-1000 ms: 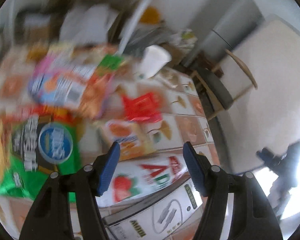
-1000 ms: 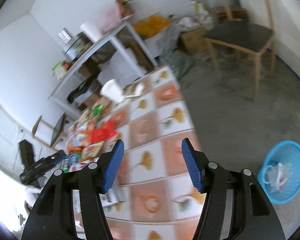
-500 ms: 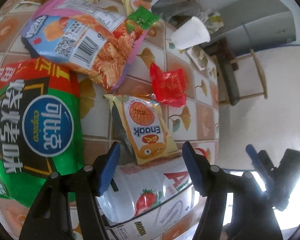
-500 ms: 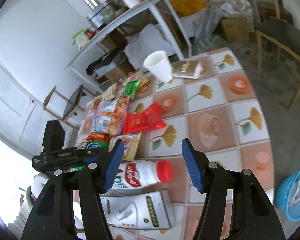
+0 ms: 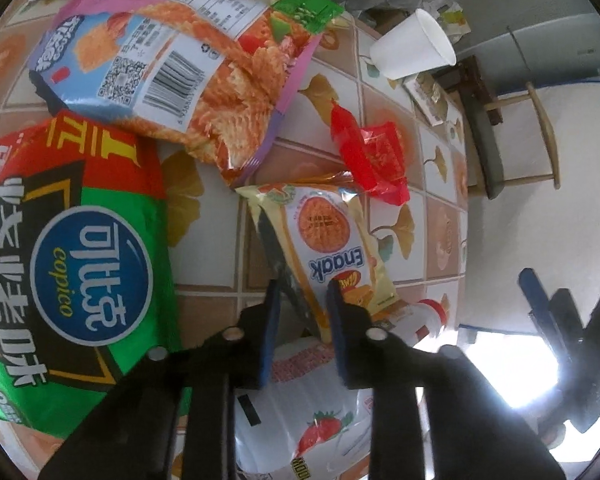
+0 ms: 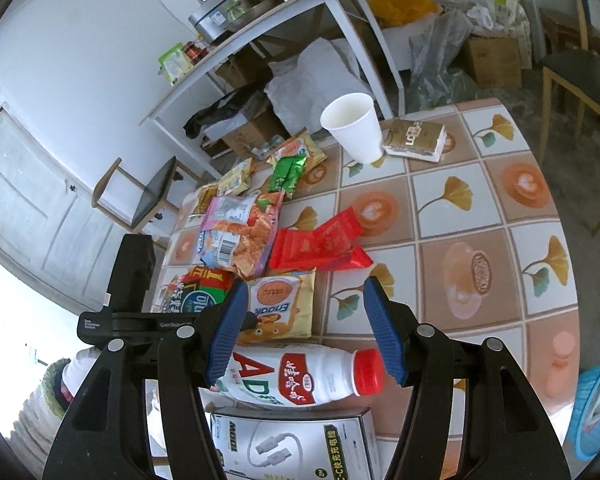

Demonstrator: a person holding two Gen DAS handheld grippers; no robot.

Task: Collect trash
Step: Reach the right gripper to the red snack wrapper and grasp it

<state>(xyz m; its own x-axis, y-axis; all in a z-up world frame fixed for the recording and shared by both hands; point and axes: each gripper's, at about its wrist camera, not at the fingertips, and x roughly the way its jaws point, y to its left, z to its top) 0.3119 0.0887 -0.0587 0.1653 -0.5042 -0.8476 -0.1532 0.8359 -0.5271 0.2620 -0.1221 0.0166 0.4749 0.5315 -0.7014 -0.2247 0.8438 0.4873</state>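
Observation:
A yellow Enaak snack packet (image 5: 332, 240) lies on the tiled table (image 6: 480, 216), in front of a red wrapper (image 5: 374, 160). My left gripper (image 5: 303, 300) is closing, and the packet's near end is bunched and lifted between its blue pads. In the right wrist view the same packet (image 6: 284, 308) sits just past my right gripper (image 6: 306, 296). That gripper hangs open over a white milk bottle with a red cap (image 6: 300, 376) and holds nothing.
A green Copico bag (image 5: 72, 272) and a pink-and-blue chip bag (image 5: 172, 60) lie to the left. A white cable box (image 6: 296, 444) sits by the bottle. Farther back stand a paper cup (image 6: 354, 126) and a small gold box (image 6: 414, 140). A blue bin (image 6: 596, 412) is on the floor at right.
My left gripper came down onto the snack packet and its jaws closed from wide open onto the packet's end. The right gripper swung over the table and now hovers above the bottle.

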